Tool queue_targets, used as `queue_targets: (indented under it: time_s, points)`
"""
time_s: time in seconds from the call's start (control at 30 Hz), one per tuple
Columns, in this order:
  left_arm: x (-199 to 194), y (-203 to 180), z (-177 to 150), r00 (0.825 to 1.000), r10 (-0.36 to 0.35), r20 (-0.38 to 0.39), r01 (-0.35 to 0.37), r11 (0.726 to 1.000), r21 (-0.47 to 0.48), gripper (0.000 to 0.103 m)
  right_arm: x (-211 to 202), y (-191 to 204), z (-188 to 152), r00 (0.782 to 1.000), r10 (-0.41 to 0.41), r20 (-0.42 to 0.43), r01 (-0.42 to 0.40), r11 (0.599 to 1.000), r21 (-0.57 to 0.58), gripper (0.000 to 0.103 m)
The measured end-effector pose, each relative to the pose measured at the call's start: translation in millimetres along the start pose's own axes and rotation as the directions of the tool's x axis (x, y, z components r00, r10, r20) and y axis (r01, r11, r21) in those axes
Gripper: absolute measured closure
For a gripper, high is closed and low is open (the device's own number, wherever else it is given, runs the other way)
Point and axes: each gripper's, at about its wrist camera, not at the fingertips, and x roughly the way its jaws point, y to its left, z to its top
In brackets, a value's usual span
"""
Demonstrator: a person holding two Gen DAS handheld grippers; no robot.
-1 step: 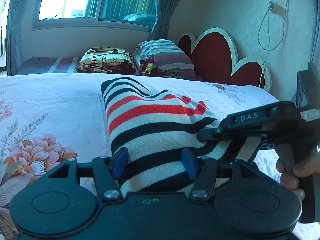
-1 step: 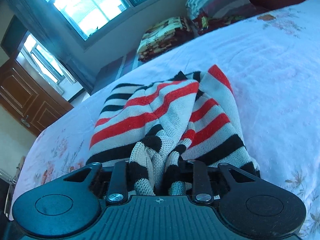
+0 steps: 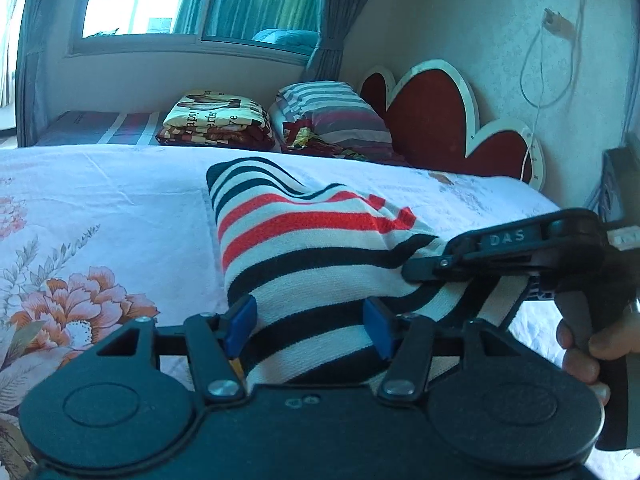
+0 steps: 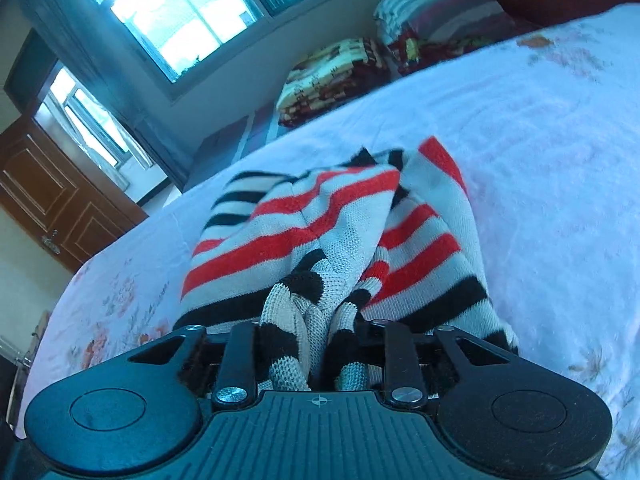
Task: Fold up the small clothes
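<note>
Two tongs are on one garment. A striped knit sweater [image 3: 320, 240], in white, black and red bands, lies on the bed [image 3: 100, 200] and runs straight ahead of both tools.

The left tongs [image 3: 312, 320] have their blue pads [image 3: 240, 320] spread apart, with the near edge of the sweater passing between them. Whether the pads actually press the cloth cannot be told from this view; they look parted, not clamped.

The right tongs [image 4: 320, 344] are closed on a bunched wad of the knit, with black and white folds squeezed between the two fingers. In the left wrist view the same tool sits just right of the left tongs, its tip [image 3: 424, 270] biting the sweater's right-hand edge, and the person's hand [image 3: 588, 344] wraps the handle.

As a judgement on progress, the folding looks under way but not finished. Ahead of the left tongs the sweater already shows a narrow, fairly tidy long shape with a straight left edge, which suggests the sides are folded in. Ahead of the right tongs, however, the layers are rumpled and overlap loosely, and one red-striped flap [image 4: 436, 184] lies off to the right. What is probably left is carrying the near end over the far end, then smoothing it flat.

Beyond the sweater, at the far end of the bed, sit folded blankets [image 3: 216, 120] and a striped pillow [image 3: 332, 112].
</note>
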Motion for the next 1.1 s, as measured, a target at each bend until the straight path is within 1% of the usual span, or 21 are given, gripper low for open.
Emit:
queue_targets:
  time_s: [0.1, 0.2, 0.23, 0.27, 0.33, 0.37, 0.43, 0.5, 0.53, 0.63, 0.77, 0.83, 0.87, 0.9, 0.93, 0.97, 1.03, 1.1]
  points:
    - [-2.4, 7.0, 5.1, 1.0, -0.013, 0.015, 0.014, 0.998, -0.064, 0.046, -18.5, 4.3, 10.7, 0.997, 0.017, 0.071, -0.013, 0.998, -0.064, 0.081]
    - [-0.3, 2.5, 10.1, 0.999, -0.031, 0.017, 0.032, 0.997, -0.064, 0.046, -27.3, -5.4, 13.5, 0.994, -0.019, 0.108, 0.029, 0.996, -0.089, 0.081]
    - [1.5, -1.5, 10.8, 0.999, -0.038, 0.016, 0.038, 0.998, -0.053, 0.047, -24.6, -14.7, 11.2, 0.994, -0.039, 0.104, 0.046, 0.997, -0.065, 0.081]
    - [3.8, -5.1, 10.0, 0.999, -0.04, 0.009, 0.041, 0.998, -0.043, 0.046, -20.9, -24.8, 7.3, 0.996, -0.046, 0.079, 0.049, 0.998, -0.035, 0.081]
    - [14.0, -10.9, 5.1, 0.999, -0.037, -0.035, 0.036, 0.999, -0.026, 0.046, -9.1, -40.4, -3.4, 0.999, -0.047, 0.006, 0.047, 0.999, 0.007, 0.081]
    - [18.3, -13.4, 1.5, 0.999, -0.02, -0.05, 0.02, 1.0, -0.012, 0.045, -5.1, -44.3, -8.0, 0.998, -0.056, -0.02, 0.056, 0.998, 0.013, 0.08]
    - [24.6, -12.7, -4.6, 0.998, -0.003, -0.063, 0.003, 1.0, 0.008, 0.044, -10.7, -49.0, -12.3, 0.999, -0.044, -0.012, 0.044, 0.998, 0.041, 0.079]
    - [24.5, -9.7, -4.8, 0.998, -0.008, -0.064, 0.007, 1.0, -0.008, 0.044, -20.4, -50.9, -10.5, 0.999, -0.04, -0.01, 0.041, 0.997, 0.066, 0.07]
    - [24.4, -8.9, -4.1, 0.998, -0.01, -0.068, 0.009, 1.0, -0.013, 0.044, -27.4, -51.1, -9.9, 0.999, -0.042, -0.009, 0.042, 0.997, 0.063, 0.069]
    - [22.8, -9.2, -3.0, 0.997, -0.01, -0.071, 0.01, 1.0, -0.007, 0.044, -44.3, -51.8, -15.3, 0.998, -0.053, -0.024, 0.054, 0.998, 0.037, 0.069]
    - [22.0, -10.4, -1.5, 0.998, -0.008, -0.068, 0.009, 1.0, 0.003, 0.044, -54.9, -57.9, -25.9, 0.996, -0.08, -0.031, 0.081, 0.995, 0.062, 0.07]
    - [23.1, -10.1, -0.6, 0.998, -0.009, -0.07, 0.009, 1.0, 0.009, 0.044, -56.7, -60.6, -30.1, 0.996, -0.081, -0.037, 0.084, 0.994, 0.074, 0.074]
    - [23.1, -10.4, -0.4, 0.997, -0.008, -0.071, 0.009, 1.0, 0.014, 0.044, -57.3, -63.6, -31.9, 0.996, -0.087, -0.034, 0.09, 0.992, 0.087, 0.074]
    - [23.5, -10.4, -0.5, 0.997, -0.009, -0.073, 0.011, 1.0, 0.019, 0.043, -55.7, -66.0, -34.3, 0.993, -0.109, -0.036, 0.112, 0.99, 0.085, 0.074]
    - [24.2, -10.7, -1.0, 0.997, -0.009, -0.074, 0.011, 1.0, 0.024, 0.042, -49.8, -70.6, -38.1, 0.989, -0.139, -0.056, 0.142, 0.987, 0.073, 0.074]
    - [25.1, -10.9, -1.6, 0.997, -0.009, -0.078, 0.011, 1.0, 0.029, 0.041, -44.5, -75.4, -42.6, 0.987, -0.142, -0.074, 0.148, 0.986, 0.078, 0.073]
    - [29.0, -9.7, -3.2, 0.996, -0.014, -0.093, 0.017, 0.999, 0.034, 0.039, -46.2, -78.8, -46.3, 0.989, -0.135, -0.063, 0.141, 0.986, 0.094, 0.073]
    - [27.8, -8.3, -1.0, 0.994, -0.02, -0.106, 0.023, 0.999, 0.024, 0.04, -50.1, -72.2, -42.5, 0.986, -0.152, -0.066, 0.156, 0.986, 0.062, 0.073]
